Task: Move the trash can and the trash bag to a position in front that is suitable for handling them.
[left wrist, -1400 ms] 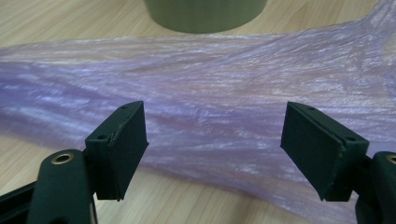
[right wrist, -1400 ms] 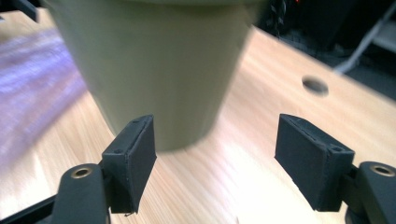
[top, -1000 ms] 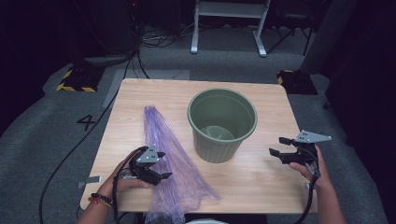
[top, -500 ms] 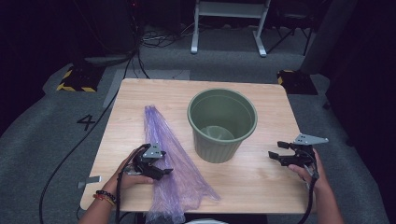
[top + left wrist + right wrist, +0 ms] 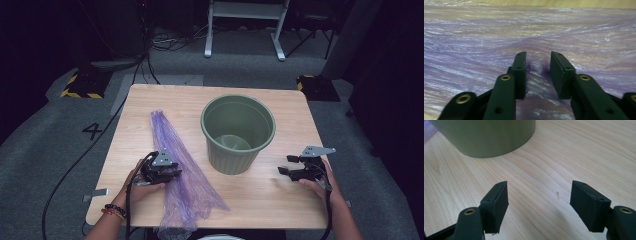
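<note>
Left of the green bin [image 5: 238, 132], a purple plastic bag [image 5: 182, 170] lies flat on the desk [image 5: 280, 200], a long crumpled strip running from beside the bin's far rim back toward the person's edge, where its wide end spills over. The left hand-held gripper [image 5: 176, 173] sits on the bag about level with the bin's base. In the left gripper view its jaws press down into the film with a small ridge of plastic puckered up between them [image 5: 537, 68]; a gap is left between the pads, so the pinch looks begun rather than clenched tight. Gathering a fold this way is probably how thin film gets lifted off a flat surface.

The bin stands upright and empty, mouth open, likely waiting to be lined with the bag.

Right of the bin, the right hand-held gripper [image 5: 286, 166] hovers low over bare desk, jaws spread wide and holding nothing, pointed at the bin's lower wall [image 5: 484, 137]. It seems placed to steady the bin or take the bag's other edge.
</note>
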The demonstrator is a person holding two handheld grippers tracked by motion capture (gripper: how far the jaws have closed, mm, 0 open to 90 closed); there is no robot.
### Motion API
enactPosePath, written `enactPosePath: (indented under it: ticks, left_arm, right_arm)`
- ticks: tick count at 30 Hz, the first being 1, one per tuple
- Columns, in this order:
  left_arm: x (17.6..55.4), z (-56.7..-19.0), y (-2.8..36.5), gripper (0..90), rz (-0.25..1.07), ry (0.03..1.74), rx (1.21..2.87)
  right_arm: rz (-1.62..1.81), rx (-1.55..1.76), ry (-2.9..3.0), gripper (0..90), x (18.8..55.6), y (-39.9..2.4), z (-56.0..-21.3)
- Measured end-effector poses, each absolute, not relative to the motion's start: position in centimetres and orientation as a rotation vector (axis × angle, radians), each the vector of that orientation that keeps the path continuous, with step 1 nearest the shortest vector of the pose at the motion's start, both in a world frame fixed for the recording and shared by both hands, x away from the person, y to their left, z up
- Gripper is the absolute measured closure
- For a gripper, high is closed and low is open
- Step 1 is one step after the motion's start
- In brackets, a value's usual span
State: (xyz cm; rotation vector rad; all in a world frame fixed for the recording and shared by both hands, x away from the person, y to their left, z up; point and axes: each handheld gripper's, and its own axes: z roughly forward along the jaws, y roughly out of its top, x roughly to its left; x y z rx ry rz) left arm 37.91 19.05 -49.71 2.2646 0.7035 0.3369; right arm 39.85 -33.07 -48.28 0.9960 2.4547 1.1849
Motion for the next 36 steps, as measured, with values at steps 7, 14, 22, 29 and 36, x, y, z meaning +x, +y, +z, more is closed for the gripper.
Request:
enactPosePath:
  ticks: [7, 14, 22, 29, 36]
  left_arm:
    - [38.4, -49.8, 19.1, 72.1, 0.419, 0.836, 2.22]
    - [38.8, -49.9, 18.1, 72.1, 0.494, 0.911, 2.192]
    - [38.4, -49.3, 18.0, 44.7, 0.417, 0.815, 2.173]
    - [37.2, -48.2, 19.1, 22.0, 0.366, 0.7, 2.157]
    - [35.7, -47.7, 20.7, 18.2, 0.304, 0.646, 2.17]
  right_arm:
    - [1.149, 0.989, 2.467, 31.0, 39.9, -32.4, -48.6]
    - [1.11, 0.999, 2.481, 31.0, 40.1, -32.0, -49.0]
    - [1.115, 1.006, 2.491, 30.7, 40.2, -31.9, -49.3]
    - [1.116, 1.017, 2.514, 29.9, 40.3, -32.0, -49.6]
    - [1.12, 1.032, 2.509, 30.7, 40.2, -32.2, -49.5]
